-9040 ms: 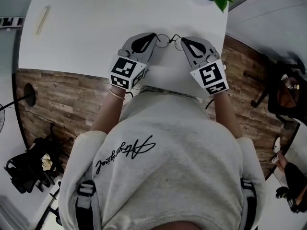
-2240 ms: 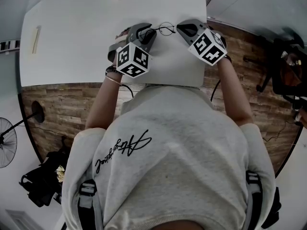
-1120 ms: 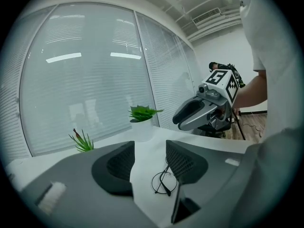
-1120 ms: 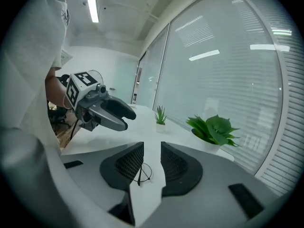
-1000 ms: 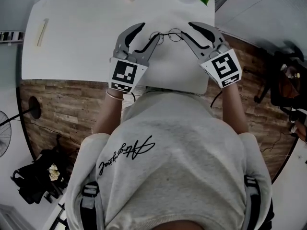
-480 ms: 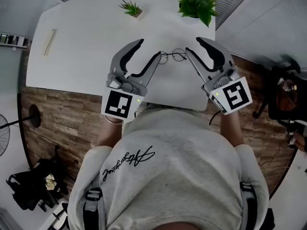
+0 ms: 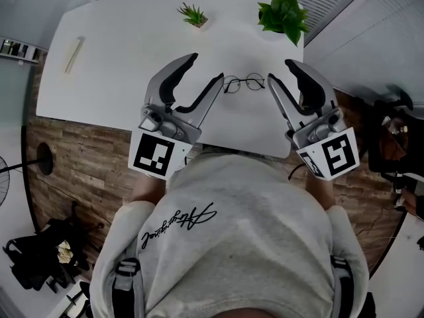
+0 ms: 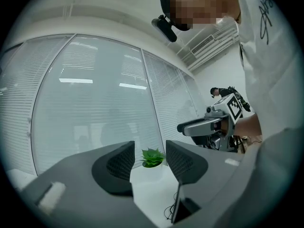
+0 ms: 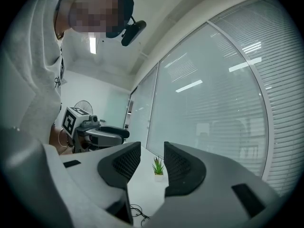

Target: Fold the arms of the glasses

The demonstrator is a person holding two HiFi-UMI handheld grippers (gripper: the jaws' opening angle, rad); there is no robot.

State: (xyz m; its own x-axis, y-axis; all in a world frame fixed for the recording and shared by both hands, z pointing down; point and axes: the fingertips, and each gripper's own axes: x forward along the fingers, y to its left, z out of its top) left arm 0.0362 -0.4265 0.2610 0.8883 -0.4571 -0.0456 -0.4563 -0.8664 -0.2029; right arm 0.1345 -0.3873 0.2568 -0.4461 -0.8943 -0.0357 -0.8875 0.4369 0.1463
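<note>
Left gripper (image 7: 205, 68) hangs wide and empty above the white table (image 7: 119, 65); the right gripper (image 7: 282, 71), jaws just opened, holds nothing either. Between them the thin round wire-framed glasses (image 7: 244, 82) lie on the table, seemingly folded. I'd judge only withdrawal remains.
</note>
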